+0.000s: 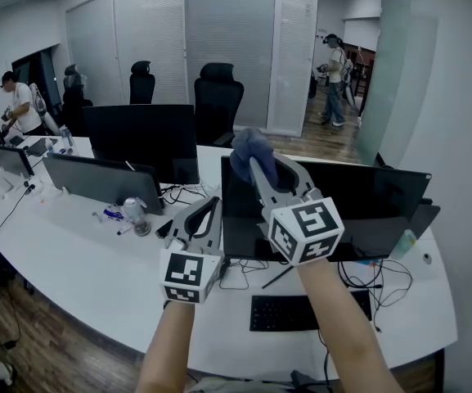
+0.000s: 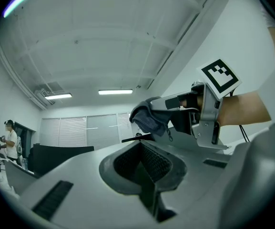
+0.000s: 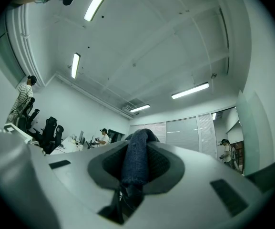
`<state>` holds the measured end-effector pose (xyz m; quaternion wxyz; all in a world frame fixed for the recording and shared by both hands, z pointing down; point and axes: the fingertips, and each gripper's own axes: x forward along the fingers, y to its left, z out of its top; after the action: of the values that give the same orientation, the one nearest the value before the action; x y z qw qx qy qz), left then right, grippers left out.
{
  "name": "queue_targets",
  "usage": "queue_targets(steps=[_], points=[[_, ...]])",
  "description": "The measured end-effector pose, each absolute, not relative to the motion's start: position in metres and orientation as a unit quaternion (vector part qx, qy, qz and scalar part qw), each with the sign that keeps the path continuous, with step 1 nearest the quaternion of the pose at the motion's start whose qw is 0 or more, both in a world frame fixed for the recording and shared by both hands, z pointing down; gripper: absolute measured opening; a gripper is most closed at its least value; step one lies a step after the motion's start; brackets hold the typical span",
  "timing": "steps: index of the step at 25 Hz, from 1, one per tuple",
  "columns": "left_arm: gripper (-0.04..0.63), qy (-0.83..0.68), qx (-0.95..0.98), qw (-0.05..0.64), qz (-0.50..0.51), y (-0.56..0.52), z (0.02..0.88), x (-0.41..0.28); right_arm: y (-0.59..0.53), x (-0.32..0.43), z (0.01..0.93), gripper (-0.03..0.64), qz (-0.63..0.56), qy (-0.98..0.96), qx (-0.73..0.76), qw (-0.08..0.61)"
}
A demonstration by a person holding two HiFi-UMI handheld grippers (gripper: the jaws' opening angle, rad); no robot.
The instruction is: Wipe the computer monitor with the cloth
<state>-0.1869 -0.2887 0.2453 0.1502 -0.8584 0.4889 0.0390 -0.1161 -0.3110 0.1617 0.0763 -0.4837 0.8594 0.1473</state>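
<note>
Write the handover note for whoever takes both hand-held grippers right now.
Right hand-held gripper: shut on the blue cloth, raised by the upper left corner of the monitor. Whether the cloth touches the screen cannot be told.
Left hand-held gripper: shut, empty, lower, by the monitor's left edge.
Done: cloth is in the grip.
Left: wipe the screen. How much is already wiped cannot be told.
</note>
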Motion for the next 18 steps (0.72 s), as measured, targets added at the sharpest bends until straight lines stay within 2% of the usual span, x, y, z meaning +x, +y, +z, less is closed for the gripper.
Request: queue_targets(steps=[7,18], points=[[0.006,0.471,-0.866,0.164,0.035,-0.278,0.248,-0.167,-0.296,-0.102,0.176,0.069,0.145,0.861,-0.482,0.070],[0.006,0.480,-0.867,0.103,0.082,-0.274,0.260,-0.158,-0.281,-0.072,0.208,0.071,0.116,0.866,-0.482,0.072]])
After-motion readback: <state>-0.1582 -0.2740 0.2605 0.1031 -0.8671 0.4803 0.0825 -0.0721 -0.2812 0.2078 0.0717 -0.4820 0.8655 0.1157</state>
